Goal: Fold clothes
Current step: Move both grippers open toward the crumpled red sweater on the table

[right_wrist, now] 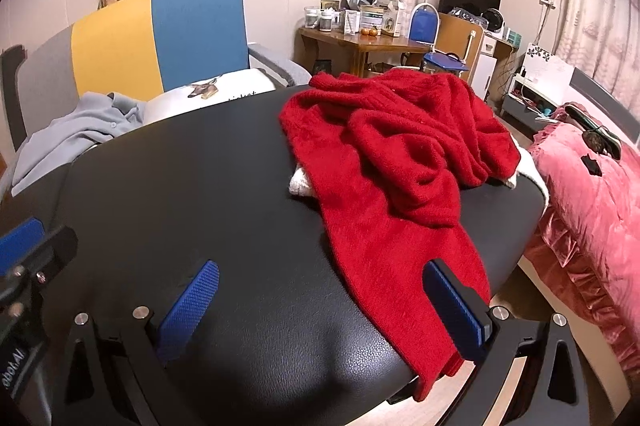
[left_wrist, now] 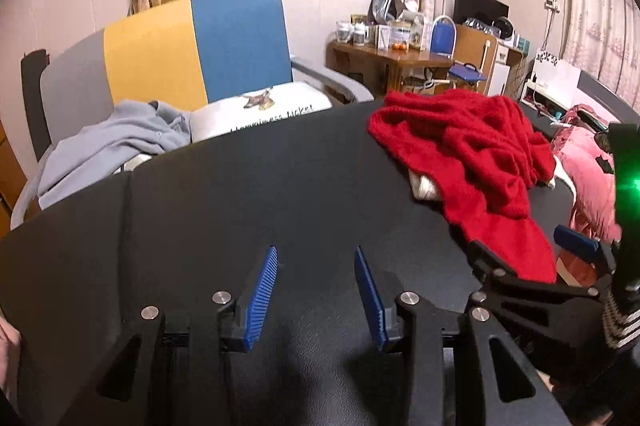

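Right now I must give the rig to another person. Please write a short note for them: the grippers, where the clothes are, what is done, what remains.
Left gripper: open, empty, above the bare black table.
Right gripper: open, low at the near table edge; its right finger is at the hem of the red sweater, nothing clamped.
Red sweater: crumpled on the table's right side, hem hanging over the near edge. A white garment lies partly under it.
Grey garment and a white printed one lie on the chair behind the table.
Done: nothing folded on the table.
Left: spread the sweater flat and fold it, then the others.
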Demonstrator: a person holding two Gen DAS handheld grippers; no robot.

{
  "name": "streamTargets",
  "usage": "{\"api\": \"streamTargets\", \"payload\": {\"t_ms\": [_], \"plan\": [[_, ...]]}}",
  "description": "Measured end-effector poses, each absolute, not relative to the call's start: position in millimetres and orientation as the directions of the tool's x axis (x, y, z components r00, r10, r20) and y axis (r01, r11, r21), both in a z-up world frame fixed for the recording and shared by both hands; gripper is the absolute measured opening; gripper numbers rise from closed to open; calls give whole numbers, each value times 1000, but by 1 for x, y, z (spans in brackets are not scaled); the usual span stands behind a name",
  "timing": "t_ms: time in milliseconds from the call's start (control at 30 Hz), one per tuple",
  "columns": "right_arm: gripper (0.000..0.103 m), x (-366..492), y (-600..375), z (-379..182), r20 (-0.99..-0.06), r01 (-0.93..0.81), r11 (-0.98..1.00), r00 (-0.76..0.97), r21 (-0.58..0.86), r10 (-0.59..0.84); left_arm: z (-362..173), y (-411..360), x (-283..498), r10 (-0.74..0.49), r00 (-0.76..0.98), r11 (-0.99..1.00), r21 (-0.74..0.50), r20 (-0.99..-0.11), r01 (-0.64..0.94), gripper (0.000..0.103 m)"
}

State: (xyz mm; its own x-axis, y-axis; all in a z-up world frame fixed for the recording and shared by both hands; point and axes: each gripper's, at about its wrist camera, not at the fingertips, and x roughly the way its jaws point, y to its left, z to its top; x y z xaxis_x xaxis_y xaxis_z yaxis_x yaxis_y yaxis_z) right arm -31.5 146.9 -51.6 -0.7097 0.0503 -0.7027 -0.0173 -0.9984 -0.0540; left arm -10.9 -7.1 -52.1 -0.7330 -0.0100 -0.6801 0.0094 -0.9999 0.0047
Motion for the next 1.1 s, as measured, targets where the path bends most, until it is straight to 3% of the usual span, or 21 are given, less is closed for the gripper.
{"api": "streamTargets", "payload": {"t_ms": [167, 267, 367, 400, 567, 800, 900, 1000, 1100], "plan": [[103, -32, 147, -57, -706, 27, -999, -708, -31, 3, -70, -22, -11, -6, -695, -1000, -10, -719, 20, 41], [100, -34, 159, -63, -706, 84, -993, -698, 85, -120, -90, -44, -13, 56, -650, -994, -100, -758, 32, 41], [69, -46, 183, -76, -718, 105, -958, -643, 265, -269, -108, -61, -16, 63, -613, -990, -128, -788, 63, 41], [69, -52, 193, -81, -721, 94, -942, -621, 322, -309, -113, -66, -16, 58, -606, -989, -127, -793, 72, 41], [71, -60, 226, -90, -720, 44, -942, -633, 334, -285, -141, -80, -18, 44, -560, -987, -123, -827, 105, 41], [90, -93, 261, -76, -698, 42, -954, -672, 298, -248, -152, -77, -18, 52, -580, -993, -106, -813, 60, 41], [100, -123, 256, -57, -674, 91, -977, -712, 193, -199, -144, -72, -37, 131, -585, -986, -169, -800, 11, 41], [102, -170, 248, -46, -663, 119, -992, -739, 41, -116, -126, -61, -70, 235, -586, -967, -249, -775, -58, 41], [102, -188, 258, -57, -683, 94, -992, -720, 81, -124, -113, -42, -116, 355, -543, -930, -349, -761, -119, 41]]}}
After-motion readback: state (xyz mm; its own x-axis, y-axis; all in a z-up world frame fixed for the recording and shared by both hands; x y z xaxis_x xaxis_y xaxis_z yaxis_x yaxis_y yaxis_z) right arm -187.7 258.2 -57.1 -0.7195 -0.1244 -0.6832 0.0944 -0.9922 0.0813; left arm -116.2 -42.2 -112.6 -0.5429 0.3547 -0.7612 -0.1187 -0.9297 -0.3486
